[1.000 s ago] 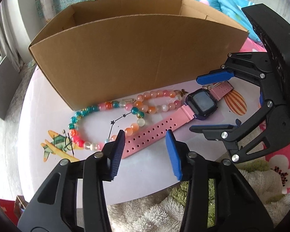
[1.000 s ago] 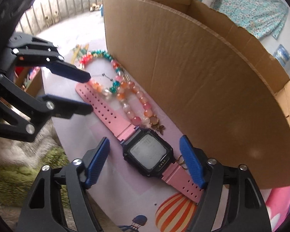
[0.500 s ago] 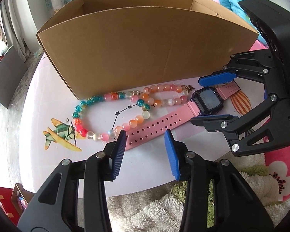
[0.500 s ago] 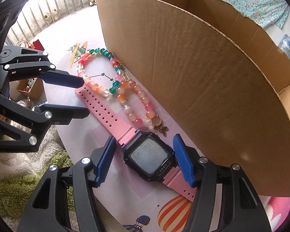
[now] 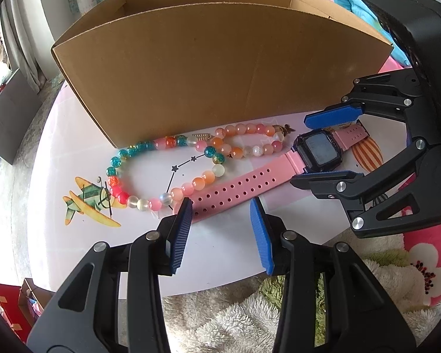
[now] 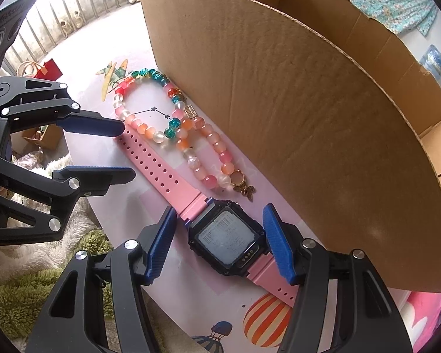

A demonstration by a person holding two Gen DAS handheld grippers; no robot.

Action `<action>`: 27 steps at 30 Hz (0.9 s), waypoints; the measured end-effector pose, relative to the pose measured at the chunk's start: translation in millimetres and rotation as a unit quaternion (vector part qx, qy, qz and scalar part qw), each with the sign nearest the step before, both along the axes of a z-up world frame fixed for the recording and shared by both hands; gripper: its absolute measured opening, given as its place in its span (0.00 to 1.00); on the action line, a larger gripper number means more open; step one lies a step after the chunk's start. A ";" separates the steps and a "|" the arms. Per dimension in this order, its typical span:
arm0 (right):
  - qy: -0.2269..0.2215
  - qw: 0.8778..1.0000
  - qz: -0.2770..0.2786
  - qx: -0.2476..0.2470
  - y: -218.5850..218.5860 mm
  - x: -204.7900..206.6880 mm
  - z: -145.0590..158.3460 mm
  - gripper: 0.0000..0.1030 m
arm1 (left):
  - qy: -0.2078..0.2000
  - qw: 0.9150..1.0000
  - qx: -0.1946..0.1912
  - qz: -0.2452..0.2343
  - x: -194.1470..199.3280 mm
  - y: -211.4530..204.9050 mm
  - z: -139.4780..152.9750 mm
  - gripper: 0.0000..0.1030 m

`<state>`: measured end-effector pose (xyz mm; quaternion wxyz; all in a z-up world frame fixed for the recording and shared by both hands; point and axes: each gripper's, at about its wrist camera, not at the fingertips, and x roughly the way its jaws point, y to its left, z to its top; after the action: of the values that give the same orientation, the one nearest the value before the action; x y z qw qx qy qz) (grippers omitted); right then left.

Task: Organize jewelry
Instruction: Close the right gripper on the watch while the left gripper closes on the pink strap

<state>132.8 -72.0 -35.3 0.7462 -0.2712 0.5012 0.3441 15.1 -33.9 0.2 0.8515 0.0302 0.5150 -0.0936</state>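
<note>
Cardboard box (image 5: 220, 67): open top, corrugated edge, inside barely visible; far end cut off in the right wrist view. Pink watch (image 6: 229, 236) lies flat on the white printed table (image 5: 73, 135) in front of the box wall, perforated rubber strap, dark square case; screen text too blurred to read. Short strap end hidden under the right gripper (image 6: 220, 245), whose ribbed blue pads flank the case half open; contact unclear. Left gripper (image 5: 219, 231) part open, nothing held, straddling the long strap's tip. Bead bracelet (image 5: 173, 170), glossy round beads, small metal charm, lies between watch and box.
</note>
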 end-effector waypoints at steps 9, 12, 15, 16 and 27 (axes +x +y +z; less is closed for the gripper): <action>0.003 1.000 -0.012 -0.005 2.7 -5.9 -4.4 0.57 | -0.002 1.000 -0.002 0.000 -1.0 2.1 0.1 0.38; 0.002 1.000 -0.015 -0.009 4.3 -8.0 -4.3 0.57 | -0.002 1.000 -0.003 0.001 -1.4 2.1 0.1 0.38; 0.000 1.000 -0.017 -0.016 6.5 -10.7 -4.8 0.55 | -0.003 1.000 -0.005 0.002 -2.1 2.3 0.7 0.38; -0.001 1.000 -0.018 -0.018 6.9 -11.9 -4.7 0.55 | -0.003 1.000 -0.006 0.003 -2.2 2.3 0.8 0.38; -0.011 0.999 -0.027 -0.030 9.6 -26.7 -4.4 0.52 | -0.009 1.000 -0.009 0.001 -4.2 6.1 0.6 0.38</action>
<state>106.1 -62.4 -39.7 0.7520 -0.2840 0.5103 0.3057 10.9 -27.8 0.8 0.8562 0.0229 0.5068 -0.0976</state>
